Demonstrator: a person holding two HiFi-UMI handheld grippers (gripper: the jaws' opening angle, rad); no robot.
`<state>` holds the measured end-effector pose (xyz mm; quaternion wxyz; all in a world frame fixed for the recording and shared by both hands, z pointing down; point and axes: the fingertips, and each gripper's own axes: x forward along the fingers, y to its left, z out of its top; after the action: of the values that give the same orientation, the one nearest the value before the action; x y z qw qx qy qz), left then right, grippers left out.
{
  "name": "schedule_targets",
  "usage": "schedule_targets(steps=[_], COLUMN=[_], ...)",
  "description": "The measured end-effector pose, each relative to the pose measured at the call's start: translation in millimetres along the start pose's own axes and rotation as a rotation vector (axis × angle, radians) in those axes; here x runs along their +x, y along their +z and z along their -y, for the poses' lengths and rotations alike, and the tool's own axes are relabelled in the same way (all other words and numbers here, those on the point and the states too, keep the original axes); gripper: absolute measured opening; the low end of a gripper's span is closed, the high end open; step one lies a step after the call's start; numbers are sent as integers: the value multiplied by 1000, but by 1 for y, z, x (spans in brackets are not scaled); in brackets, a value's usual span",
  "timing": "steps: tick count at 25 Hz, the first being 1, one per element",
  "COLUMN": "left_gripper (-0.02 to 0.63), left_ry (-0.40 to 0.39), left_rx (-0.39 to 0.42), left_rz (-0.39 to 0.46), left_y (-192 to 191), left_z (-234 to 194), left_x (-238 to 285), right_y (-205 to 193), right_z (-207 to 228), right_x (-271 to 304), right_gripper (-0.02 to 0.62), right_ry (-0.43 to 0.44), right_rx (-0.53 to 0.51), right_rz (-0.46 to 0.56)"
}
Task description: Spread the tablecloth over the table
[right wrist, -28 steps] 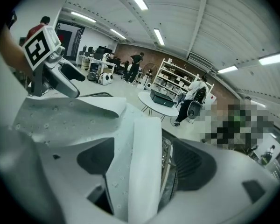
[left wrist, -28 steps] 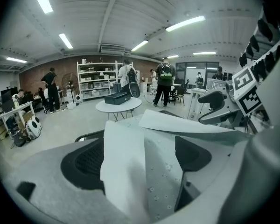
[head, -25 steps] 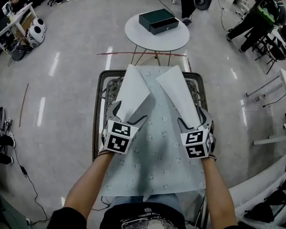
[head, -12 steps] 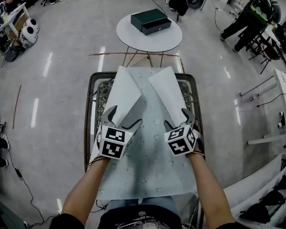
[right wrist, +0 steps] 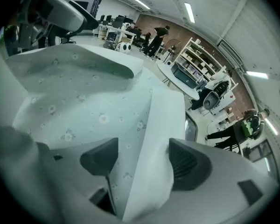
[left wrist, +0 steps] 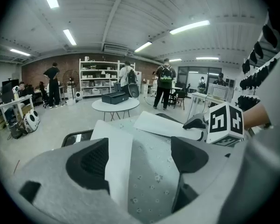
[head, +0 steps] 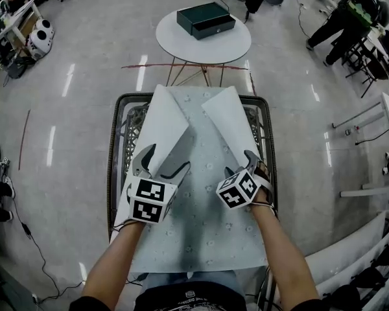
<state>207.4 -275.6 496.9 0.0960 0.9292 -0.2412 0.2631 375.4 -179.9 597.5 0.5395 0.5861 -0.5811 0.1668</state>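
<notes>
left gripper (head: 166,159) and right gripper (head: 240,162) jaws apart, just closing round cloth (head: 201,232) flaps (head: 163,125); thin bites may slip, leaving table (head: 114,173) far corners bare

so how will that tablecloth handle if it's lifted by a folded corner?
Probably floppy: the tablecloth curls softly at its folded corner instead of holding a crease. Likely light, as it looks thin and lies flat on the table. The white underside looks smooth, so it might slip in a loose grip.
</notes>
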Motion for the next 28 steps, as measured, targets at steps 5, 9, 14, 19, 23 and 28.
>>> schedule_targets(steps=[5, 9, 14, 19, 23, 28], left_gripper=[415, 408, 403, 384, 379, 376], left_ry=[-9, -9, 2, 32, 42, 46], left_rx=[6, 11, 13, 5, 8, 10], left_rz=[-9, -16, -13, -16, -22, -35], left_y=[-2, -2, 3, 6, 8, 6], left_z=[11, 18, 26, 27, 32, 43], left_x=[11, 18, 24, 30, 38, 48], right_y=[-11, -19, -27, -35, -45, -69], right_z=[23, 39, 60, 83, 102, 123], right_x=[6, 6, 1, -4, -3, 6], right_gripper=[223, 196, 173, 143, 126, 112], right_ry=[-75, -98, -114, -89, -44, 5], right_rx=[-13, 4, 66, 192, 325, 514], right_rz=[9, 28, 64, 115, 164, 206])
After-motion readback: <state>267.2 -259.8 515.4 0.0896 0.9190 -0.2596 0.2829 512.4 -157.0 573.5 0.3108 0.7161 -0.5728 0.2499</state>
